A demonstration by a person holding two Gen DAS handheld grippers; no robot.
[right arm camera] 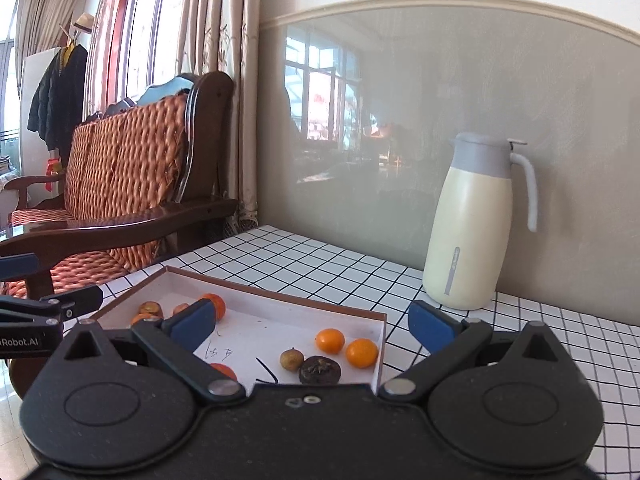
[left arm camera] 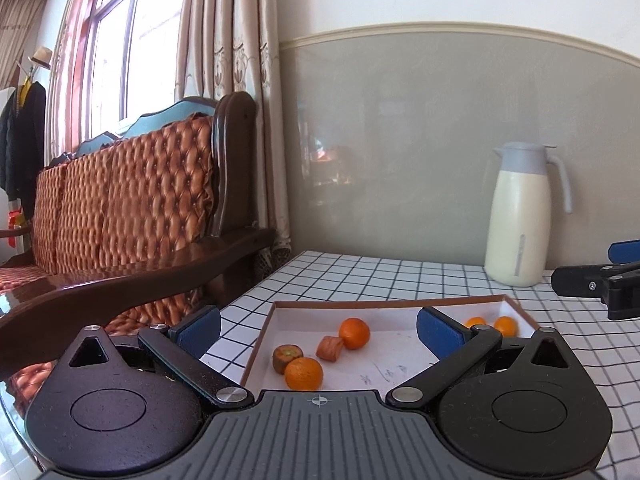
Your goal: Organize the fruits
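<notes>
A shallow white tray with a brown rim (left arm camera: 384,304) (right arm camera: 280,296) lies on the checked tablecloth. In the left wrist view it holds two oranges (left arm camera: 354,333) (left arm camera: 303,373), a brown kiwi-like fruit (left arm camera: 285,357) and a reddish cut piece (left arm camera: 330,347) at its left end, and two small oranges (left arm camera: 506,325) at its right end. In the right wrist view two small oranges (right arm camera: 330,340) (right arm camera: 361,353), a small tan fruit (right arm camera: 289,359) and a dark round fruit (right arm camera: 320,370) lie near the right end. My left gripper (left arm camera: 318,330) is open and empty over the tray. My right gripper (right arm camera: 312,320) is open and empty over the tray.
A cream thermos jug with a grey lid (left arm camera: 520,216) (right arm camera: 470,224) stands at the back of the table by the wall. A wooden sofa with orange cushions (left arm camera: 120,208) stands left of the table. The checked cloth (right arm camera: 500,340) extends right of the tray.
</notes>
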